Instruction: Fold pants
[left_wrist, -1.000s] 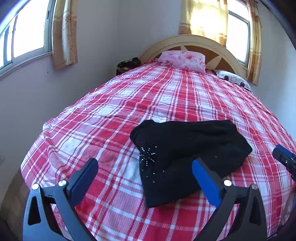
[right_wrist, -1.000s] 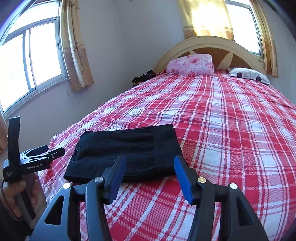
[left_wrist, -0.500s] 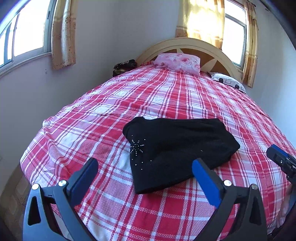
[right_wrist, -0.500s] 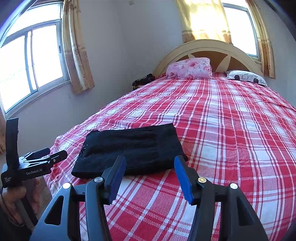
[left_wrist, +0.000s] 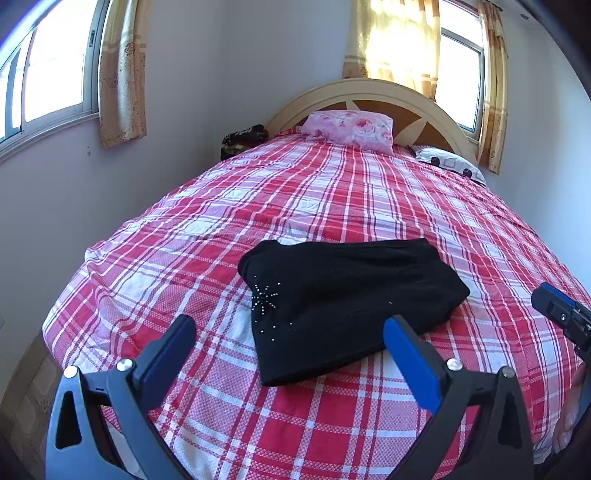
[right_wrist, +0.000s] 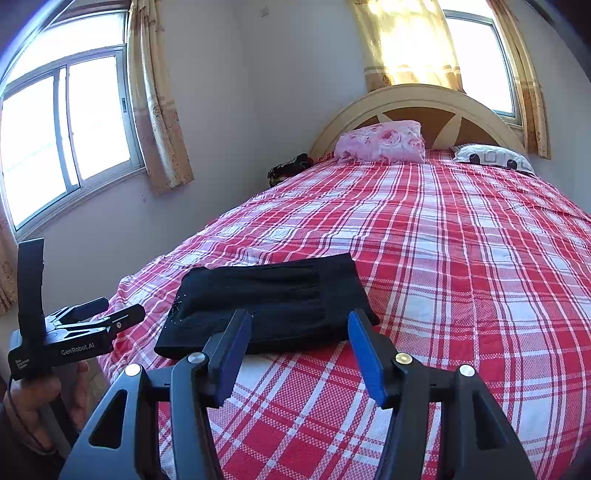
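- The pants (left_wrist: 347, 306) lie as a compact black bundle on the near left part of the bed (left_wrist: 332, 206), on its red-and-white plaid cover, well short of the pillows at the far end.
- They look already folded: a thick, roughly rectangular stack with layered edges showing along its far and right sides in the right wrist view (right_wrist: 273, 299). A small beaded star sits on the near left corner of the top layer.
- By that shape, the folding itself seems done or nearly so. What could remain is a last tidy or squaring of the slightly uneven near right corner; whether another fold is wanted cannot be told.
- The left gripper (left_wrist: 288, 349) hangs above the near edge of the bed, tipped downward, with the bundle framed between and beyond its fingers (left_wrist: 410, 365). The fingers are spread wide and touch nothing.
- The right gripper (right_wrist: 299, 350) hovers near the bed's near edge, also angled down, aimed at the bundle's near right side. Its fingers stand apart with only air and bedcover between them; nothing is grasped.
- In the right wrist view a hand (right_wrist: 40, 398) holds the left gripper's handle at the left, off the side of the bed.
- Both tools are clear of the cloth, neither pressing on it.
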